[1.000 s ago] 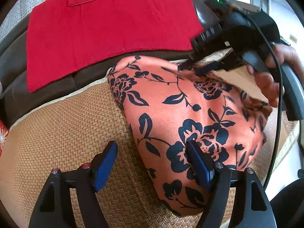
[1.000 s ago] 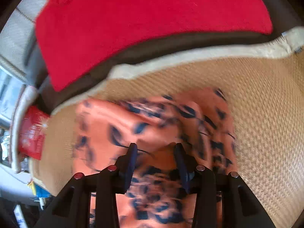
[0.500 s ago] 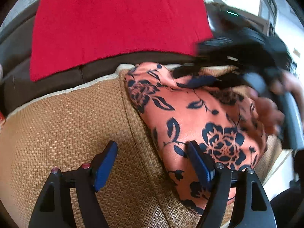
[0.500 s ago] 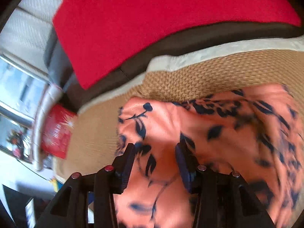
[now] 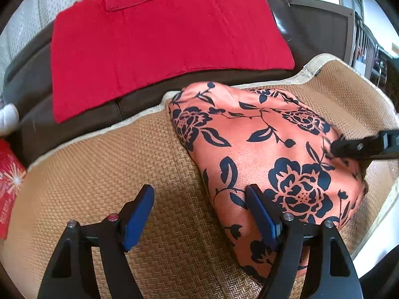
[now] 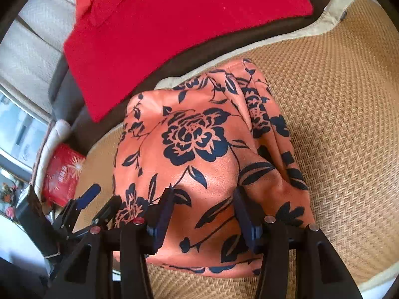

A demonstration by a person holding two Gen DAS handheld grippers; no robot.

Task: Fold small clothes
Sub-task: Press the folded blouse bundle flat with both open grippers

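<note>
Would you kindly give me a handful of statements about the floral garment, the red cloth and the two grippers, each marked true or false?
1. The orange floral garment lies on a woven mat. True.
2. The left gripper is clamped on the garment. False: its jaws stand wide apart over bare mat, with only one finger at the garment's edge.
3. The red cloth lies on top of the floral garment. False: it lies apart, behind it, on the dark sofa.
4. The right gripper has garment fabric between its opening jaws. True.
5. The garment is plain, without a pattern. False: it bears dark flowers and leaves.
</note>
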